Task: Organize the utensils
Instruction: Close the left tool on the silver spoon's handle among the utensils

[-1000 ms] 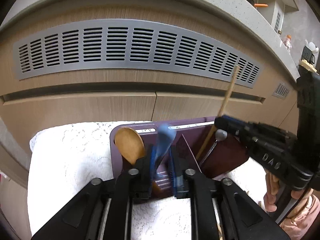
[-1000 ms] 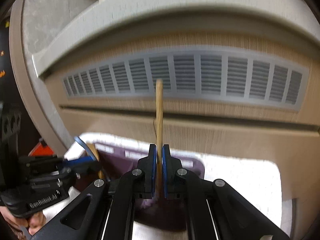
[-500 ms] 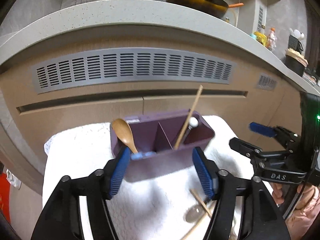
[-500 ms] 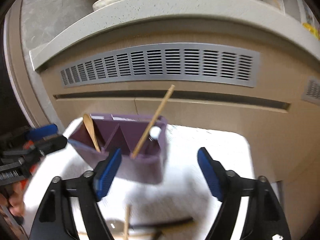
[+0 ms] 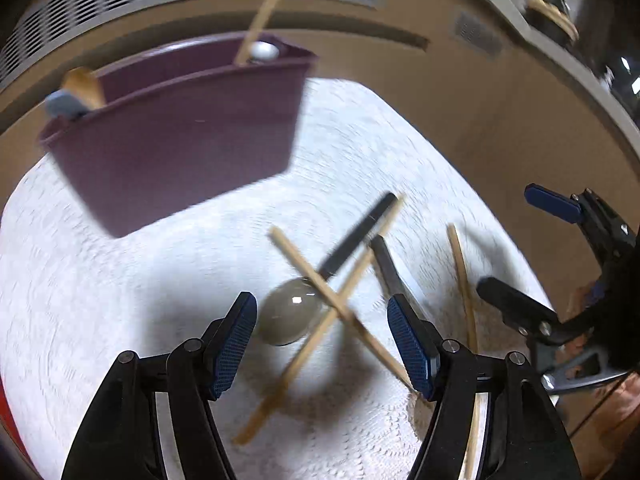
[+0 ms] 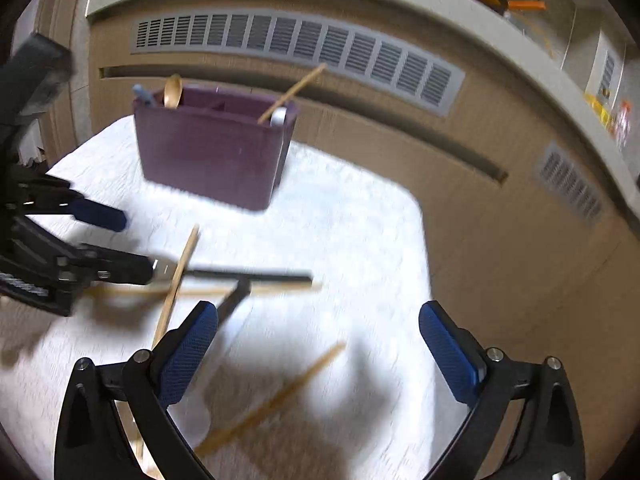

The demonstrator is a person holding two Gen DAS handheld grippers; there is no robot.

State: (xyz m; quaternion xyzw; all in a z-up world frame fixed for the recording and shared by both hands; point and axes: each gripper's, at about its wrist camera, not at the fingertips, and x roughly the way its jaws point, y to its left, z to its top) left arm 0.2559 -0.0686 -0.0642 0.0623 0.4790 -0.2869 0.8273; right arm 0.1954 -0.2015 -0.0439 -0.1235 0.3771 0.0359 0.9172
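1. Right now, nearest the lens, the left gripper (image 5: 322,338) is spread wide and holds nothing; a second ago it was pressed onto a blue-handled utensil over the organizer. It has since let go and swung down over the loose pile.
2. The right gripper (image 6: 318,354) is likewise spread and empty. A second ago it pinched a wooden chopstick upright; that stick now stands in the organizer, and this gripper has pulled back low over the surface (image 6: 352,240).
3. Just ahead of the left gripper lies the pile still to sort: a metal spoon (image 5: 289,316) with a dark handle, two crossed chopsticks (image 5: 340,308) lying over it, another dark-handled utensil (image 5: 390,270) beside them, and a lone chopstick (image 5: 462,276) off to the right. The crossing means any one piece will likely drag its neighbours when lifted.
4. In the right wrist view another loose chopstick (image 6: 276,398) lies just ahead of the right gripper, apart from the pile.
5. Farther back on the white textured cloth stands the purple organizer (image 5: 180,136). Its left compartment holds a wooden spoon (image 5: 86,88) and the blue-handled utensil (image 5: 62,104); its right compartment holds the leaning chopstick (image 5: 260,20) and a rounded white utensil end (image 5: 264,51).
6. My reading: one deposit each is finished, and both grippers are on approach for the next pick, with several pieces left.
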